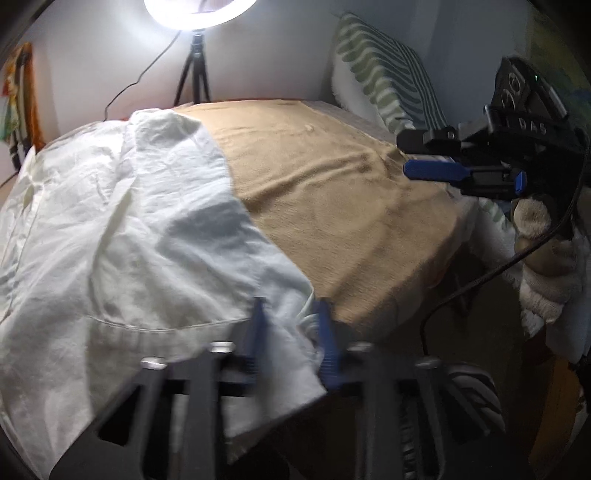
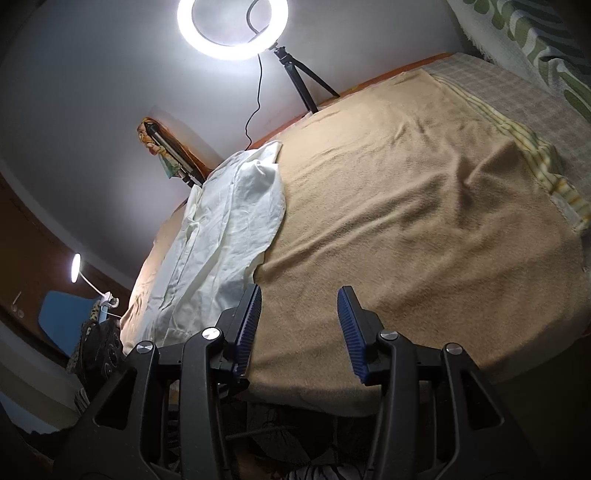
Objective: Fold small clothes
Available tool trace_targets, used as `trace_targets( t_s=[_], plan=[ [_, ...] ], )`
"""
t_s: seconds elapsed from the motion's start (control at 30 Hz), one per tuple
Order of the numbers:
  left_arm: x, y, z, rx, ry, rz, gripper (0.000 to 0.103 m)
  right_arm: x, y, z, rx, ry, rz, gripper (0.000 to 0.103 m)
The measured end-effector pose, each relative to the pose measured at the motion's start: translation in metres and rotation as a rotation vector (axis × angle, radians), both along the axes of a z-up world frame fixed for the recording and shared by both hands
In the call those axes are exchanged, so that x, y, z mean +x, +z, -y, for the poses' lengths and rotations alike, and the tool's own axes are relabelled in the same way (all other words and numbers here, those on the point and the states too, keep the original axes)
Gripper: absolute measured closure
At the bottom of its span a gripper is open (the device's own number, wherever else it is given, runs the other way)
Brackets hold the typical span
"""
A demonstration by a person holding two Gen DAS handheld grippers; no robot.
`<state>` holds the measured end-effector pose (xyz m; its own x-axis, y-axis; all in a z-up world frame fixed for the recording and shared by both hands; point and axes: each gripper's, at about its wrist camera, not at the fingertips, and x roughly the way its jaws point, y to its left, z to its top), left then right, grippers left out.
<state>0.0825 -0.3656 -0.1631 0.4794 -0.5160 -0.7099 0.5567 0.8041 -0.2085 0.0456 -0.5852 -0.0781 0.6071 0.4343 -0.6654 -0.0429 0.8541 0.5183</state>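
A white shirt [image 1: 122, 229] lies spread over the left part of a tan blanket [image 1: 332, 192] on a bed. My left gripper [image 1: 291, 321] has the shirt's near corner between its blue pads, which stand a little apart; the frame is blurred there. My right gripper [image 2: 299, 317] is open and empty, above the blanket's near edge, right of the shirt [image 2: 221, 236]. It also shows in the left wrist view [image 1: 424, 158], held over the blanket's right side.
A ring light on a tripod [image 2: 232, 26] stands behind the bed. A green-striped pillow [image 1: 384, 77] leans at the back right. A checked sheet [image 2: 517, 99] shows beyond the tan blanket [image 2: 406, 206]. A small lamp [image 2: 75, 267] is at far left.
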Motion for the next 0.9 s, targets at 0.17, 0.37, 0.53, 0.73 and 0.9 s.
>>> trace_targets(
  t_s=[0.17,0.37,0.53,0.73,0.9],
  plan=[
    [0.014,0.007,-0.05,-0.227,0.088,-0.143,0.103,0.045,-0.007,-0.02,0.024,0.038,-0.008,0.057],
    [0.001,0.018,-0.07,-0.279,0.096,-0.144,0.103,0.115,-0.024,-0.046,0.02,0.062,-0.061,0.043],
    [-0.011,0.019,-0.045,-0.18,0.06,-0.077,0.091,0.125,-0.024,-0.053,0.029,0.098,-0.086,0.043],
    [-0.026,0.011,0.003,-0.023,0.029,0.031,0.051,0.081,-0.004,-0.031,-0.081,0.086,-0.041,0.043],
    [-0.039,-0.003,0.037,0.131,0.039,0.181,0.05,0.048,0.005,0.001,-0.07,0.032,-0.008,0.043]
  ],
)
